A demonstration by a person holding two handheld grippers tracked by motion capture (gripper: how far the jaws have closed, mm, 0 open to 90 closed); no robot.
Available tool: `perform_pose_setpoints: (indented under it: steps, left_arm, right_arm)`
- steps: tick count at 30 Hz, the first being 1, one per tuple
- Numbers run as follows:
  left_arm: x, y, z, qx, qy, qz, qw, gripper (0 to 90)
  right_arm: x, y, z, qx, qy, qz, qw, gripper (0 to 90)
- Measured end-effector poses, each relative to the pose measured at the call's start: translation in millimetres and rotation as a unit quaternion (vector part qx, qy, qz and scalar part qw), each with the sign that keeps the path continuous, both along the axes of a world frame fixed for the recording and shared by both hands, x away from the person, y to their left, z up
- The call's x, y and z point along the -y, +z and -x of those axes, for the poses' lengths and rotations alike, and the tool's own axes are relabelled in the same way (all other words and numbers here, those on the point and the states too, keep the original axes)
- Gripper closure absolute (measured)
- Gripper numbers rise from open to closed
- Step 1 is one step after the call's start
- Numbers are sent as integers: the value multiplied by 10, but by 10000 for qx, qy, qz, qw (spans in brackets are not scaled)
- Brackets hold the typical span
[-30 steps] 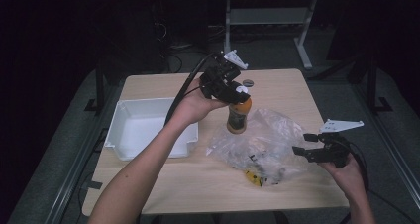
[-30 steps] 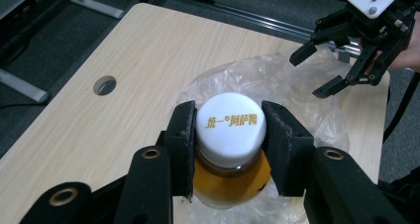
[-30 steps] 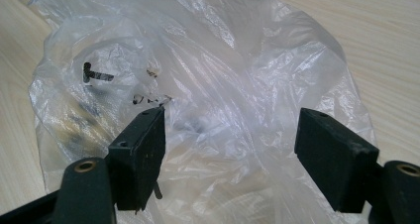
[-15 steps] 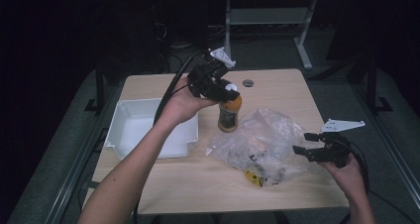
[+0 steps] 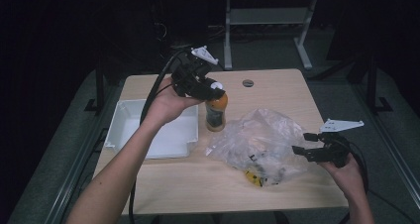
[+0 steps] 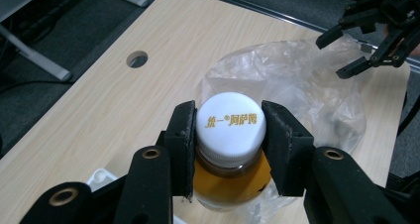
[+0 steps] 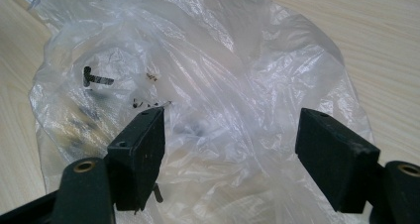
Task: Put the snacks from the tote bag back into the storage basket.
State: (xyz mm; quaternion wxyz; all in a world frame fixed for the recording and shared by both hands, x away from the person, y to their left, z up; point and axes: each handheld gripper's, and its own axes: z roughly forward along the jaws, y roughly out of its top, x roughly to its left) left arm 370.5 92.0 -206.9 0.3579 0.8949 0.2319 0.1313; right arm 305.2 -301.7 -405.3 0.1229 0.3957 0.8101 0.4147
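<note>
A: What is the left tool [image 6: 229, 149] doing?

B: It is pinching the white cap [image 6: 229, 126] of the orange bottle [image 5: 216, 112], one pad on each side of the cap. In the high view the bottle is hanging upright just above the counter [image 5: 188, 179], just to the right of the white tray [image 5: 130, 126].

A: And relative to that tray, where is the bag?

B: The clear plastic bag [image 5: 262, 137] is lying crumpled on the counter further to the right of the tray, past the bottle, and it is almost touching the bottle's base. Something yellow and dark is showing through the bag, too blurred to name.

A: The right tool [image 7: 232, 154]?

B: Its jaws are standing spread wide, gripping nothing, and it is hovering at the bag's far side from the tray, with the plastic showing between its pads.
</note>
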Motion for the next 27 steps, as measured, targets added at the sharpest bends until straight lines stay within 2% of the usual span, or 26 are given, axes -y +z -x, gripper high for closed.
perform_pose_setpoints:
  steps: [4,7,18,27]
  left_arm:
    - [-75,8,-8,-17,27,-46,10000,591]
    - [-128,0,-12,-7,83,24,10000,592]
    - [-273,-19,-5,-36,260,35,9996,592]
    - [-409,-25,-2,-38,395,-34,9992,591]
  right_arm:
    - [-10,1,-2,-18,-4,8,10000,269]
    - [-15,-3,-5,-26,-13,8,10000,269]
    - [-15,12,-6,17,-37,11,10000,269]
    - [-38,14,-15,34,-24,12,10000,271]
